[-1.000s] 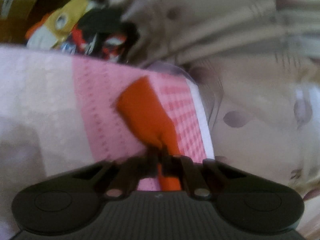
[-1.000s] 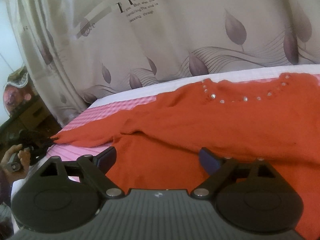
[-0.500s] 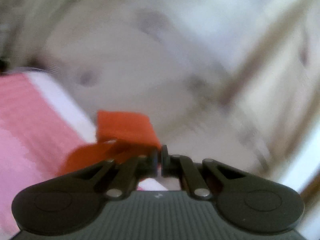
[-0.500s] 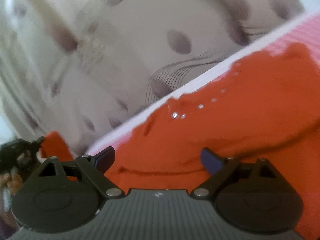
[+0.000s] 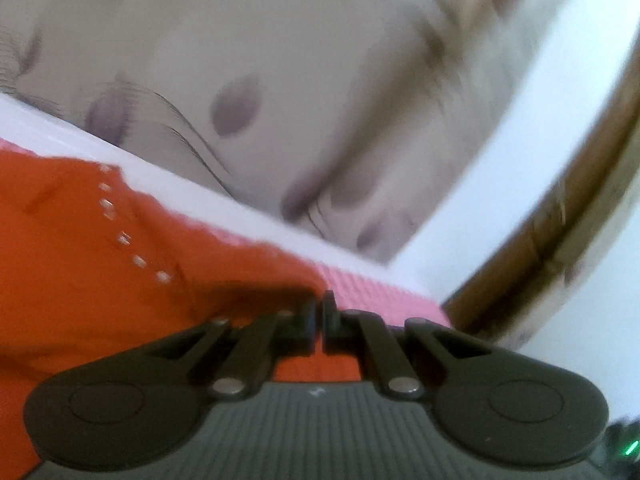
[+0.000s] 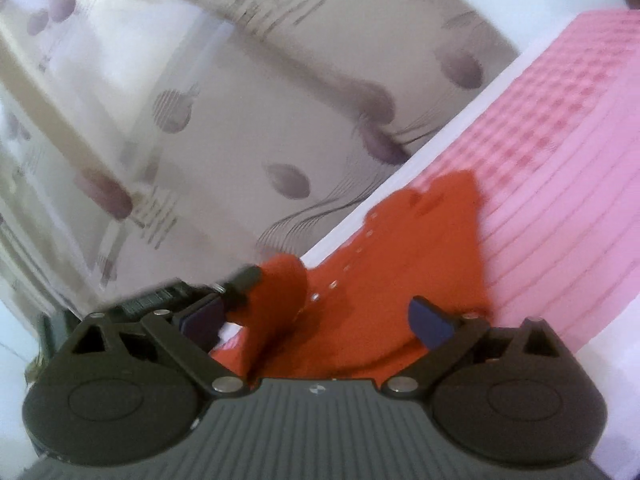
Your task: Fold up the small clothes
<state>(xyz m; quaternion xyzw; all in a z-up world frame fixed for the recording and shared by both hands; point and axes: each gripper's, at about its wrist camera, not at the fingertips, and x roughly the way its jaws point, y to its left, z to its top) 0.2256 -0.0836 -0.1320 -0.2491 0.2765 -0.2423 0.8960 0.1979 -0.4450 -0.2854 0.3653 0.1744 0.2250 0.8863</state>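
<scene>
While the left tongs (image 5: 319, 322) sit pinched tight, orange fabric runs right up to their tips and under them, and from the right wrist view those same tongs (image 6: 244, 286) show up with a fold of the sleeve (image 6: 280, 300) clamped and lifted off the bed. That's the orange sweater (image 6: 400, 280), spread on the pink checked bed cover (image 6: 560, 160), its neckline up against the far edge of the bed where a white strip of sheet (image 5: 200, 196) borders the cover. A row of small shiny studs (image 5: 124, 238) curves along the collar, clear even through the blur. Over on the other side, the right tongs (image 6: 318, 320) are spreading, jaws opening wide, blue pads (image 6: 430, 322) well apart with nothing pressed between them; the sweater's body just lies on the bed beyond the gap. Behind the bed hangs a pale curtain (image 6: 240, 120) printed with purple leaves and thin dark lines. In the left wrist view a white wall (image 5: 520, 160) and a brown wooden frame (image 5: 560, 220) sweep past at the right, everything smeared by motion.
</scene>
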